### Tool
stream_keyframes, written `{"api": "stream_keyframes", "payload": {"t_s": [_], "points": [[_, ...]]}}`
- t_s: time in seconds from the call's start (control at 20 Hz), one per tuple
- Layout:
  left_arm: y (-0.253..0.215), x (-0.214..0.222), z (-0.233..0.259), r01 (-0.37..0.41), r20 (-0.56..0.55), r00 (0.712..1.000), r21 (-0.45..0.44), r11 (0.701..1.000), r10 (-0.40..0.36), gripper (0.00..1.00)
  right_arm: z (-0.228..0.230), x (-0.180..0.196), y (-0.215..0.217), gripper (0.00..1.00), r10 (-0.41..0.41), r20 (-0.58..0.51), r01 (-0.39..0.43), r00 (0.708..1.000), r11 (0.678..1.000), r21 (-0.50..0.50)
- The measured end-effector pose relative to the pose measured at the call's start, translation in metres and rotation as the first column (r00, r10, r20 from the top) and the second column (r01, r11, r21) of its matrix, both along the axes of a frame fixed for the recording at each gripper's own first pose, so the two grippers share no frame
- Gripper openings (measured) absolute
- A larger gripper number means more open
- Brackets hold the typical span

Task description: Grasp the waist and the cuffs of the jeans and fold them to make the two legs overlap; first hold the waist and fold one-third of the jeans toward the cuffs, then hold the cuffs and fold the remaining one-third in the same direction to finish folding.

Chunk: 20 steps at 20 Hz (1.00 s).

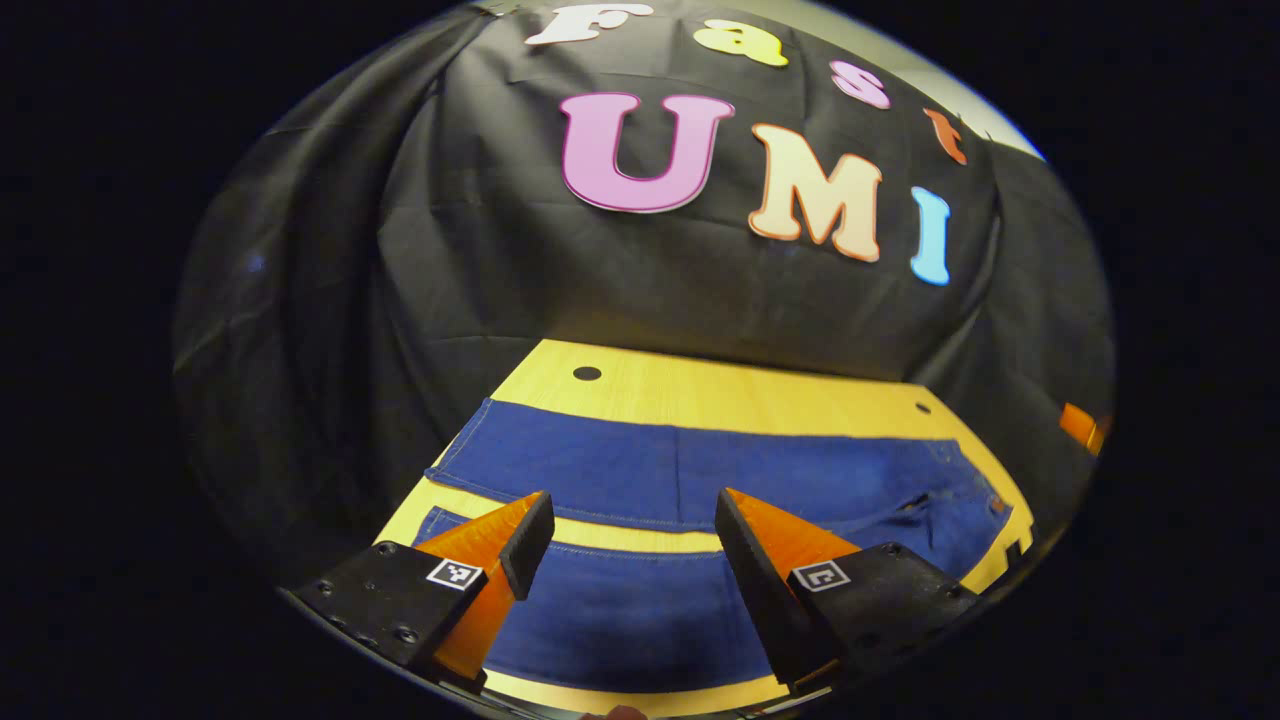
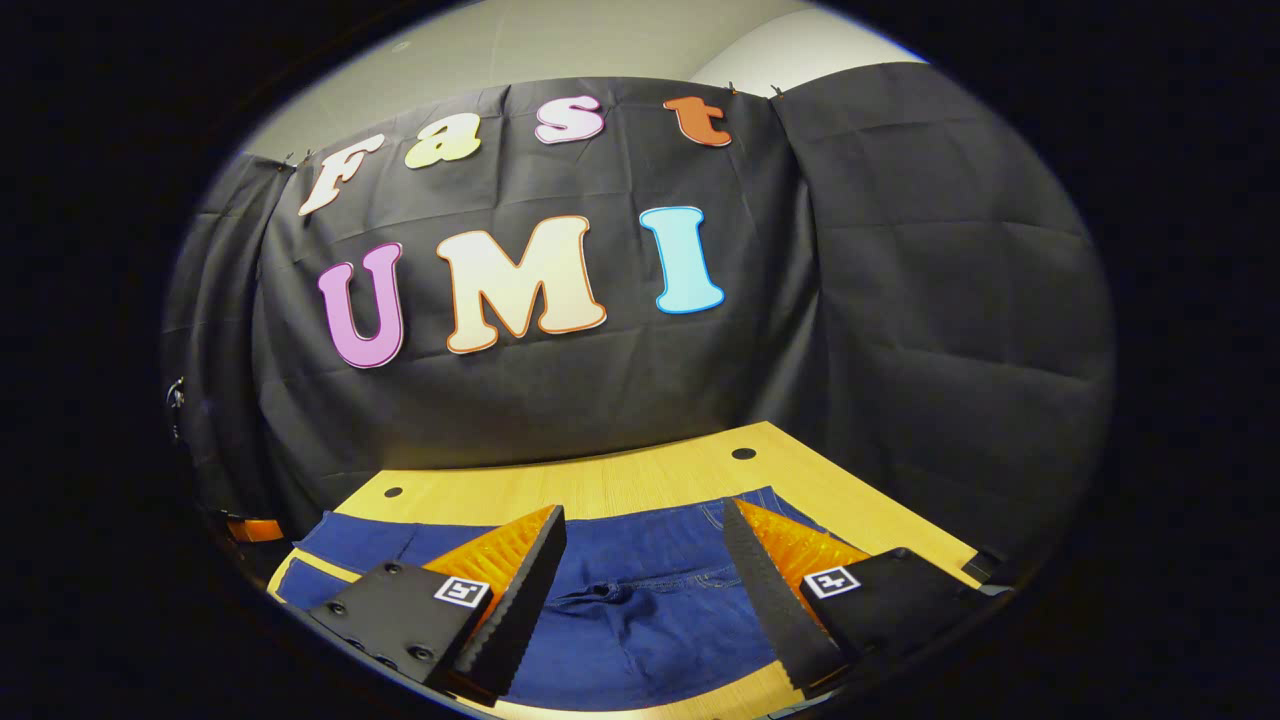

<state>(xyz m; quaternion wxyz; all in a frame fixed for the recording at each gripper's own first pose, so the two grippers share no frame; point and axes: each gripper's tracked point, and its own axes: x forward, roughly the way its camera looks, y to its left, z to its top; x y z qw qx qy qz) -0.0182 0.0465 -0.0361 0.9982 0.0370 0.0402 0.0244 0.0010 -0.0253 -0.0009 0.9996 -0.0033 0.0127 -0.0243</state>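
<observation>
Lying flat and spread across the wooden surface [image 1: 700, 385], the jeans [image 1: 640, 470] are laid out with both legs apart, a strip of bare wood being seen between them in the left gripper view. The far leg [image 1: 560, 455] and the near leg [image 1: 620, 610] run side by side toward the cuffs at the left, while the waist [image 2: 640, 590], with its fly and stitched seams, is seen in the right gripper view. Such a layout is judged to be the starting state: no fold has yet been made, and the legs are not yet overlapped.

The left gripper [image 1: 635, 530] is held above the legs, near the cuff end, with its jaws wide apart and nothing between them. The right gripper [image 2: 645, 560] is held above the waist, likewise wide open and empty. Neither is seen touching the cloth. This placement, one gripper over each end, is judged to serve the first step, in which waist and cuffs are to be grasped together so that one leg can be brought over the other.

Behind the surface, the booth's black cloth wall [image 2: 900, 300] is hung. Two small dark holes [image 1: 587, 373] are seen in the wood near its far edge.
</observation>
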Motion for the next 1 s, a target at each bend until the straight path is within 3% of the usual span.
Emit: {"api": "stream_keyframes", "payload": {"t_s": [0.25, 0.4, 0.6, 0.7, 0.95, 1.0], "points": [[0.019, -0.014, -0.044, 0.129, -0.153, 0.982, 0.106, 0.986, -0.112, 0.96, -0.008, -0.003, 0.002, 0.98, -0.001, -0.022, 0.001, 1.0, 1.0, -0.01], [0.037, -0.028, -0.074, 0.212, -0.284, 0.947, 0.21, 0.955, -0.148, 0.96, -0.014, -0.006, 0.012, 0.98, 0.015, -0.028, -0.016, 0.999, 0.999, -0.03], [0.057, -0.048, -0.1, 0.346, -0.431, 0.887, 0.379, 0.859, -0.167, 0.98, -0.03, -0.005, 0.029, 0.98, 0.041, -0.064, -0.044, 0.997, 0.998, -0.046], [0.073, -0.055, -0.12, 0.41, -0.515, 0.843, 0.428, 0.805, -0.156, 0.97, -0.039, -0.006, 0.039, 0.98, 0.054, -0.085, -0.059, 0.995, 0.997, -0.049], [0.097, -0.07, -0.147, 0.542, -0.663, 0.736, 0.456, 0.706, -0.136, 0.96, -0.057, -0.012, 0.049, 0.98, 0.064, -0.142, -0.076, 0.988, 0.994, -0.081], [0.101, -0.071, -0.147, 0.554, -0.675, 0.727, 0.471, 0.686, -0.123, 0.96, -0.06, -0.013, 0.048, 0.98, 0.057, -0.149, -0.071, 0.987, 0.994, -0.087]]}}
